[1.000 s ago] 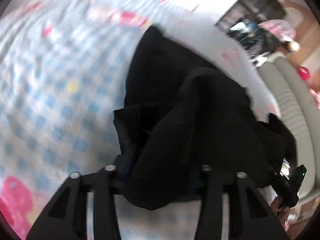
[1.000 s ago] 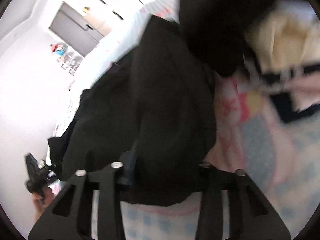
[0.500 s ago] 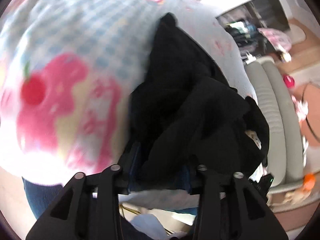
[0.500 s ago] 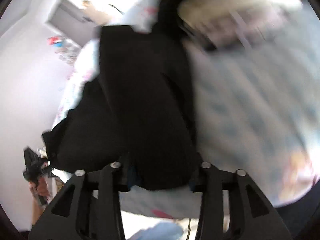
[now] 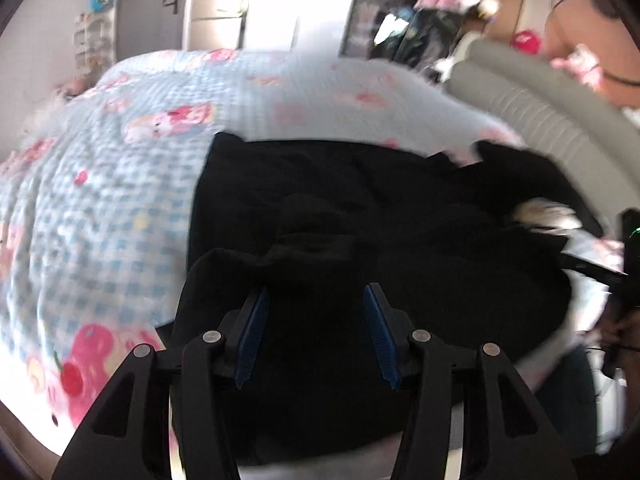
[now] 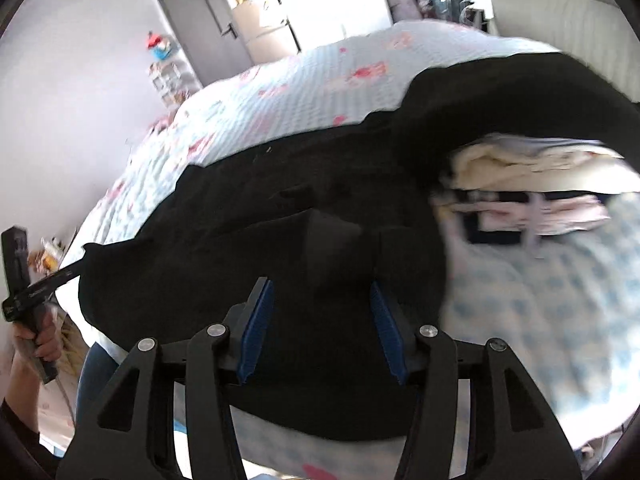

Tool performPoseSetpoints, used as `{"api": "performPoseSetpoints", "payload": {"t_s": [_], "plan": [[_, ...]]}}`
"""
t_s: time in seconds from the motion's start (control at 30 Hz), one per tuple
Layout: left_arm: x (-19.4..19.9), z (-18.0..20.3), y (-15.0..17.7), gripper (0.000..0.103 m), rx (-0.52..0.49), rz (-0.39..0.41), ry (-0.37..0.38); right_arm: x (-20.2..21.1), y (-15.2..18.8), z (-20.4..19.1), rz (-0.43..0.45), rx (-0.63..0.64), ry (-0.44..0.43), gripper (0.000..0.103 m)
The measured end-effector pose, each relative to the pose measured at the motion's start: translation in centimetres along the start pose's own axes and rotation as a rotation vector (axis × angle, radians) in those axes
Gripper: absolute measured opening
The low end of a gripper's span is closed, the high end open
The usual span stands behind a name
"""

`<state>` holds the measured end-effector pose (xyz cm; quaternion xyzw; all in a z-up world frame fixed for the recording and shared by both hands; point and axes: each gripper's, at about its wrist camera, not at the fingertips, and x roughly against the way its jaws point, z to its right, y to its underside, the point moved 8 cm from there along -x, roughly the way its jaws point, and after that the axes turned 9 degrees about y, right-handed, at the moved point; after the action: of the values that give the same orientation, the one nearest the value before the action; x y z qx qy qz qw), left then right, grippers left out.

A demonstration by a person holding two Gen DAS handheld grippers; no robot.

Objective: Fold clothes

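Both grippers point steeply downward. The left gripper [image 5: 316,332] has its jaws opening, blue pads [image 5: 252,336] apart. The right gripper [image 6: 320,328] is opening likewise, its pads [image 6: 386,332] clear of contact.

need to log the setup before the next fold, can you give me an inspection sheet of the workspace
surface: bed with a blue checked, cartoon-print cover.
job's things: black garment lying spread on the bed near its edge; its exact shape is hard to read.
clutter: pile of cream and pink clothes beside the garment.
grippers: left gripper and right gripper both opening, blue pads clear of the cloth, which lies under and between them.
cables: nothing seen for sure.
surroundings: grey padded headboard, grey door, shelves with toys.
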<state>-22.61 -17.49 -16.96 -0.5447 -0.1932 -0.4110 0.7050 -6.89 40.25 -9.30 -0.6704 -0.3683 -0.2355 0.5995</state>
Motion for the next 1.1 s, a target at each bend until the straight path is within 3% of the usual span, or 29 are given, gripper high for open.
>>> {"api": "performPoseSetpoints", "payload": {"t_s": [0.1, 0.17, 0.23, 0.4, 0.43, 0.47, 0.5, 0.57, 0.63, 0.87, 1.1], "plan": [[-3.8, -5.4, 1.7, 0.043, 0.228, -0.107, -0.006, -2.6, 0.6, 0.5, -0.055, 0.009, 0.068, 0.054], [-4.4, -7.3, 2.1, 0.035, 0.315, -0.095, 0.048, -4.5, 1.8, 1.6, -0.112, -0.007, 0.101, 0.046], [-4.4, -7.4, 2.2, 0.032, 0.293, -0.093, 0.043, -5.8, 2.7, 2.1, -0.121, -0.005, 0.123, 0.038], [-3.8, -6.6, 2.1, 0.031, 0.239, -0.111, 0.004, -5.2, 3.0, 3.5, -0.107, -0.035, 0.146, 0.035], [-3.3, -6.1, 1.6, 0.034, 0.224, -0.114, -0.021, -4.6, 2.7, 3.9, -0.106, -0.063, 0.146, 0.035], [-2.7, -5.3, 1.1, 0.045, 0.19, -0.105, -0.049, -4.1, 2.4, 4.3, -0.106, -0.092, 0.145, 0.036], [-2.2, -4.3, 0.5, 0.051, 0.138, -0.083, -0.086, -3.0, 1.8, 4.4, -0.093, -0.101, 0.159, 0.043], [-1.4, -1.9, -0.7, 0.055, 0.025, -0.03, -0.167, -0.8, 0.7, 3.7, -0.047, -0.02, 0.259, 0.051], [-1.1, 0.8, -1.1, 0.057, -0.05, -0.007, -0.192, 1.2, -0.2, 1.7, 0.001, 0.091, 0.335, 0.052], [-3.0, 7.1, 0.1, 0.061, -0.115, -0.056, -0.207, 1.7, 0.0, -6.8, 0.0, 0.118, 0.083, 0.062], [-5.6, 10.2, 1.9, 0.061, -0.09, -0.101, -0.177, -0.8, 4.1, -10.2, -0.106, 0.115, 0.019, 0.064]]}}
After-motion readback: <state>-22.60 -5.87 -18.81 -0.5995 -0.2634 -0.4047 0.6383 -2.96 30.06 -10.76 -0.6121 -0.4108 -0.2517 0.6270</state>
